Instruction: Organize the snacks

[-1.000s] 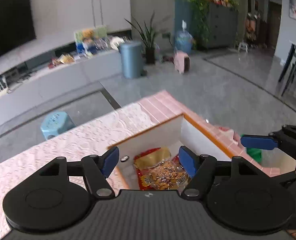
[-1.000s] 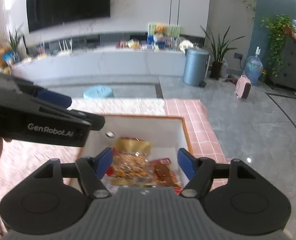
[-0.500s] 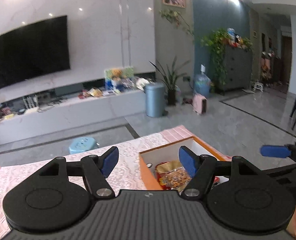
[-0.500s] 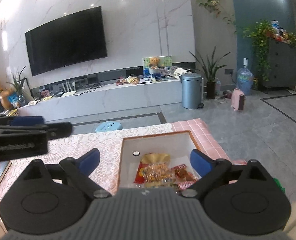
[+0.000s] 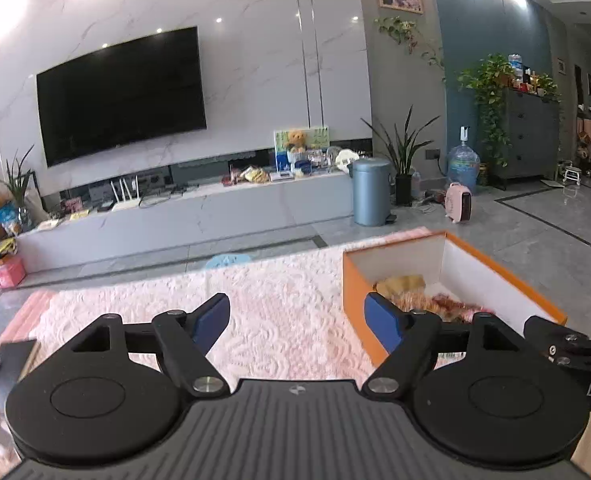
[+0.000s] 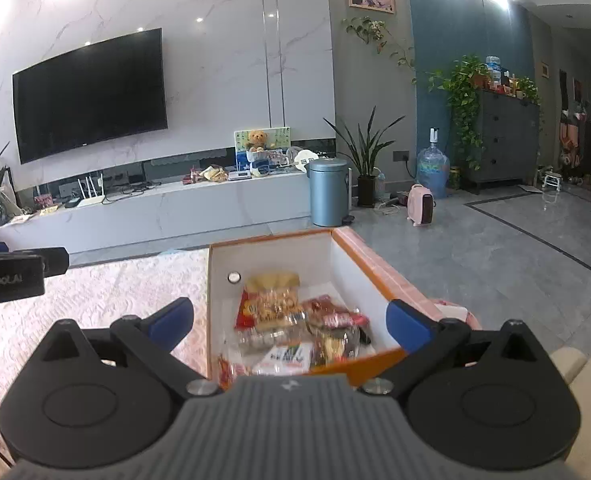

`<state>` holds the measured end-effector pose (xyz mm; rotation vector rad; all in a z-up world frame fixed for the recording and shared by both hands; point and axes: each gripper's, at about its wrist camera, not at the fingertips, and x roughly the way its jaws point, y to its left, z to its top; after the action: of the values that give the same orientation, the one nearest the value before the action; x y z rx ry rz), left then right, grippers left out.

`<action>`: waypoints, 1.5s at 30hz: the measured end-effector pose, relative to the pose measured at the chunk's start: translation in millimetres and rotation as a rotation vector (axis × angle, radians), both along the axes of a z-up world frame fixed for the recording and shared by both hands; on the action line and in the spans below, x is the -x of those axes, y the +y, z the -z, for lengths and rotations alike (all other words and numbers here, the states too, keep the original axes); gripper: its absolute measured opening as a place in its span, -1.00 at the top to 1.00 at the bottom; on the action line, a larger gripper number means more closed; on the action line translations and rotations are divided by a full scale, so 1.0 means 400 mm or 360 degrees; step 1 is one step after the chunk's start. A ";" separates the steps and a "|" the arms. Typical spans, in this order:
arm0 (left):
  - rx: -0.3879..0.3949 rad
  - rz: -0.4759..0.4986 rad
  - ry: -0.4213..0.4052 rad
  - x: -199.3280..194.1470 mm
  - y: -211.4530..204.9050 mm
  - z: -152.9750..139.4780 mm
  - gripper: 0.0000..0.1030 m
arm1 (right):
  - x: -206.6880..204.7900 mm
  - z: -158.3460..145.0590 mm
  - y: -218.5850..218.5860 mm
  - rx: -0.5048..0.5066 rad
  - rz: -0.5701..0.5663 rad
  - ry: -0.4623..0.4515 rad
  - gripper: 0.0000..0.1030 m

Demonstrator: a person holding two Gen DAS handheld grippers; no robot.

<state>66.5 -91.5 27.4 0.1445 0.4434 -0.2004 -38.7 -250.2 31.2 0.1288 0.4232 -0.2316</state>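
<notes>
An orange box [image 6: 271,250] with white inner walls stands on the pink lace tablecloth [image 5: 279,292]. Several snack packets [image 6: 279,312] lie inside it, red and yellow ones at the far end. My right gripper [image 6: 289,316] hangs just in front of the box's near edge, its jaws opening with nothing between them. My left gripper [image 5: 295,314] hovers over bare cloth to the left of the box [image 5: 355,280], jaws also opening and empty. In the left wrist view, one right finger [image 5: 567,344] shows at the right edge.
A dark flat object [image 5: 11,360] lies at the table's left edge. Beyond the table are a light blue stool [image 5: 227,260], a long white TV console [image 5: 215,212], a blue bin [image 5: 371,192] and grey floor. A cream cushion [image 6: 583,364] sits at the lower right.
Both grippers have drawn back from over the box and tilted up, so more of the room shows. The left one has shifted left of the box. The right jaws have spread wider.
</notes>
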 end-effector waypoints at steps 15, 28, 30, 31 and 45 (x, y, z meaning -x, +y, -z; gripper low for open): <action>-0.0127 0.0051 0.0233 0.002 -0.016 0.151 -0.75 | -0.015 0.133 0.015 0.0056 0.0083 0.0057 -0.94; -0.0103 0.0018 0.0274 -0.002 0.005 0.146 -0.75 | -0.022 0.158 0.023 0.0075 0.0077 0.0088 -0.94; -0.0100 0.0012 0.0267 0.001 0.005 0.142 -0.75 | -0.020 0.156 0.026 0.0083 0.0074 0.0077 -0.94; -0.0099 0.0014 0.0264 0.003 0.006 0.140 -0.75 | -0.020 0.156 0.026 0.0087 0.0073 0.0074 -0.94; -0.0097 0.0028 0.0276 0.004 0.006 0.137 -0.75 | -0.005 0.155 0.041 0.0127 0.0054 0.0047 -0.94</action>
<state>65.0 -89.3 -27.4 0.1918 0.6211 -0.2176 -36.8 -233.6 -30.8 0.0541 0.4409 -0.2836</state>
